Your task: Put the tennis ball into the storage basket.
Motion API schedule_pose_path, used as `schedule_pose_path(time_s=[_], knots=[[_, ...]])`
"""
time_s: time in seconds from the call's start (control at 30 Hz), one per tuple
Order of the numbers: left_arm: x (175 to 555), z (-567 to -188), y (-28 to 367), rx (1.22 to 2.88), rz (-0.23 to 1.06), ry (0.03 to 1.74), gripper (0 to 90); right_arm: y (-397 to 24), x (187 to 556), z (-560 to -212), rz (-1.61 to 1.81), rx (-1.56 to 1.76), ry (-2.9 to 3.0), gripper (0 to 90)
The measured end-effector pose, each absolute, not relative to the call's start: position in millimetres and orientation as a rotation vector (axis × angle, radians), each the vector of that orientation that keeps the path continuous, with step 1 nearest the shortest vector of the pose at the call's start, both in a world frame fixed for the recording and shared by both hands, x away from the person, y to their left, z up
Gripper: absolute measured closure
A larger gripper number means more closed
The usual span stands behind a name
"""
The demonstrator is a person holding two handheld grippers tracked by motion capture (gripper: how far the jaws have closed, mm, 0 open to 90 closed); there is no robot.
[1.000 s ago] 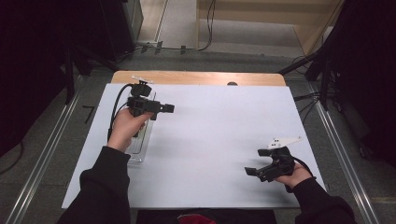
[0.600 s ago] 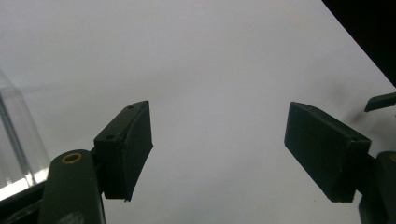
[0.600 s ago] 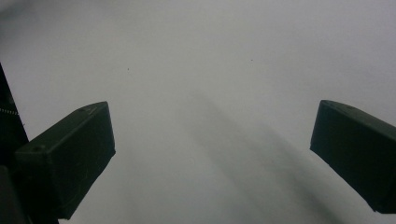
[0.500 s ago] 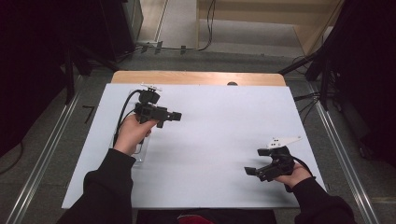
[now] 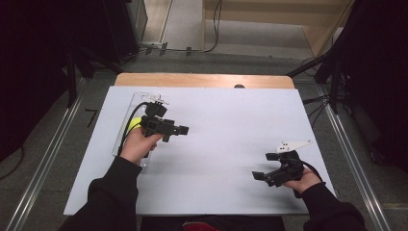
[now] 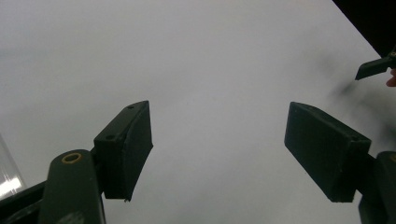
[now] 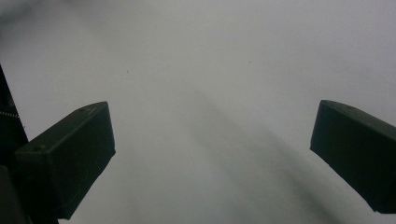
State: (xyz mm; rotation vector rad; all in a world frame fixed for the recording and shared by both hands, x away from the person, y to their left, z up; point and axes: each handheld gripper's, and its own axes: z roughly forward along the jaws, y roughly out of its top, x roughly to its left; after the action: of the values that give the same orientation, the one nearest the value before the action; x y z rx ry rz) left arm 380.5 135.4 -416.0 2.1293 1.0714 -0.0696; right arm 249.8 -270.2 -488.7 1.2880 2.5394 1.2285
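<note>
My left gripper (image 5: 182, 130) hovers over the left half of the white table top (image 5: 231, 120), pointing right. Its jaws stand wide apart with nothing between them, as the left gripper view (image 6: 219, 135) also shows. Just behind the hand lies a long clear tray (image 5: 137, 98) with a yellow-green ball (image 5: 133, 124) in it. My right gripper (image 5: 257, 176) rests low near the front right corner, pointing left. In the right gripper view (image 7: 212, 140) its jaws are open over bare white surface.
A wooden strip (image 5: 202, 80) runs along the table's far edge, with a small dark spot (image 5: 239, 86) on it. Metal rails (image 5: 43, 173) flank both sides on the floor. Cables and stand legs (image 5: 317, 67) lie beyond the far right corner.
My left gripper has moved nearer to the person and slightly right, off the far end of the clear tray, uncovering the yellow-green ball. The right gripper has stayed put.
</note>
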Motion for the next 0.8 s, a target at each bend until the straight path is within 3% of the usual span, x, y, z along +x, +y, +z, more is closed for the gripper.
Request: schedule_pose_path(time_s=[0.8], knots=[[352.9,-434.1,139.8,2.161,-0.088,1.006,24.1,-273.6,249.2,-488.9,1.238,1.292,2.521,0.0]])
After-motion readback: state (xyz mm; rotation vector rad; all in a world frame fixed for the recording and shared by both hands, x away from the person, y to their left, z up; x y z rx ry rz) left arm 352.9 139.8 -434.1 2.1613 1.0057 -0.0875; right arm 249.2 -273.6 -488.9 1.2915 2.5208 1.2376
